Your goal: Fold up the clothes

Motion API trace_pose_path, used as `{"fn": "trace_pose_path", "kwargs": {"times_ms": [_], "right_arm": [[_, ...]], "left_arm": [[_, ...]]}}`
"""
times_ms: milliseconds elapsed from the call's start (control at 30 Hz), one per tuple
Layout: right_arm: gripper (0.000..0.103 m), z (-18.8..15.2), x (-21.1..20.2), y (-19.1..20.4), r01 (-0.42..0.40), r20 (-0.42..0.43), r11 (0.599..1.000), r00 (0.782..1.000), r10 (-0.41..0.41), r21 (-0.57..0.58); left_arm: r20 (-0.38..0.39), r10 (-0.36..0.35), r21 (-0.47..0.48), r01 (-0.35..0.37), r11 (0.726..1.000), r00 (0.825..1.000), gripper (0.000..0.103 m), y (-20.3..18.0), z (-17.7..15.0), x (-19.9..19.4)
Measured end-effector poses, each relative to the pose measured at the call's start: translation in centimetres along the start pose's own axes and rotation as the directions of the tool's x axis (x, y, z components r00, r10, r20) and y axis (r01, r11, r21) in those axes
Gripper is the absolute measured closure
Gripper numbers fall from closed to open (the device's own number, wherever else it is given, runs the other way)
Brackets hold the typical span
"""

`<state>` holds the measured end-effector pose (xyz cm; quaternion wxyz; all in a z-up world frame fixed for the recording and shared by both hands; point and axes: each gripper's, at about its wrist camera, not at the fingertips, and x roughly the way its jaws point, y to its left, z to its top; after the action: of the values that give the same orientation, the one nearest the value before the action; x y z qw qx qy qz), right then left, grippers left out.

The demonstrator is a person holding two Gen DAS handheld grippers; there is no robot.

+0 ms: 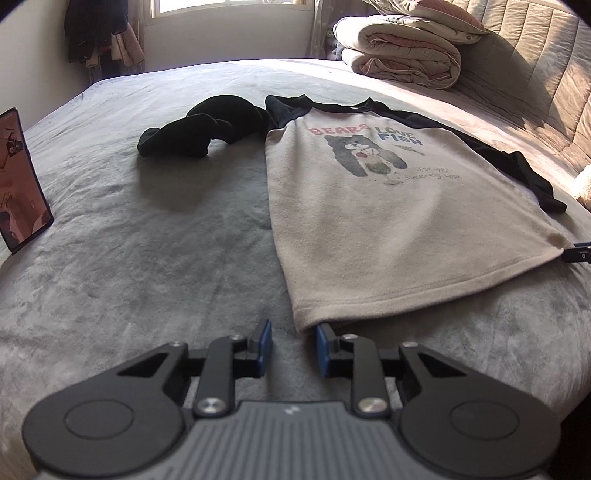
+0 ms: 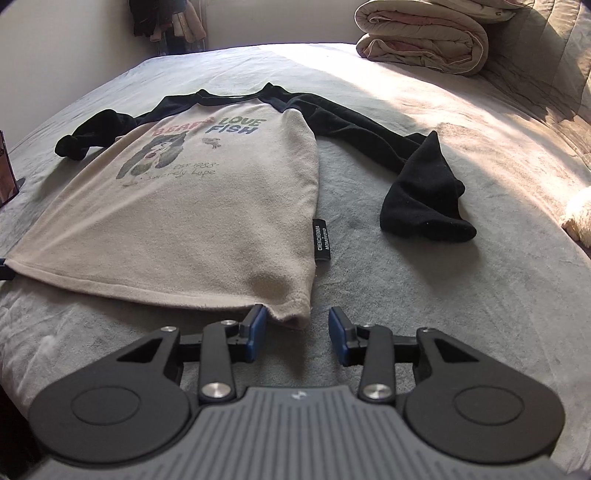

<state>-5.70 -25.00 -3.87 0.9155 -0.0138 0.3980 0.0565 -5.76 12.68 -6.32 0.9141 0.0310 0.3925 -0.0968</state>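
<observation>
A cream shirt (image 1: pixel 373 221) with black raglan sleeves and a bear print lies face up on the grey bed, hem toward me. Its left sleeve (image 1: pixel 199 129) is bunched up; its right sleeve (image 2: pixel 413 173) trails out and crumples. My left gripper (image 1: pixel 293 345) is open at the hem's left corner, its right pad (image 1: pixel 322 347) touching the cloth edge. My right gripper (image 2: pixel 297 334) is open around the hem's right corner (image 2: pixel 291 314); the cloth lies between the pads, unpinched. The right gripper's tip (image 1: pixel 576 254) also peeks in at the left wrist view's edge.
A phone (image 1: pixel 22 181) stands propped at the bed's left side. Folded quilts (image 1: pixel 402 48) are stacked at the head of the bed by a padded headboard (image 1: pixel 535 55). Clothes (image 1: pixel 99 33) hang in the far corner. A black label (image 2: pixel 320 240) sticks out of the shirt's side seam.
</observation>
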Motion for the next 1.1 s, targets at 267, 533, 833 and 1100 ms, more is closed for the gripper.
{"fn": "trace_pose_path", "kwargs": {"times_ms": [267,533,833,1100], "right_arm": [[0.072,-0.4,0.5,0.8,0.032,0.045,0.999,0.998,-0.032,-0.005],[0.096,0.2,0.9,0.5,0.040,0.062,0.998,0.997,-0.043,0.053],[0.097,3.4,-3.5,-0.4,0.102,0.070,0.995,0.992,-0.101,0.002],[0.097,2.1,-0.6,0.0,0.137,-0.051,0.985,0.988,-0.143,-0.105]], "left_arm": [[0.009,0.008,-0.068,-0.007,0.998,1.000,0.097,0.4,0.0,0.2],[0.008,0.017,-0.078,-0.016,0.997,1.000,0.099,0.3,0.4,-0.1],[0.025,0.018,0.003,-0.018,1.000,1.000,0.100,-0.9,2.1,-3.4],[-0.070,0.068,0.085,-0.062,0.994,0.995,0.100,-1.9,0.0,0.1]]}}
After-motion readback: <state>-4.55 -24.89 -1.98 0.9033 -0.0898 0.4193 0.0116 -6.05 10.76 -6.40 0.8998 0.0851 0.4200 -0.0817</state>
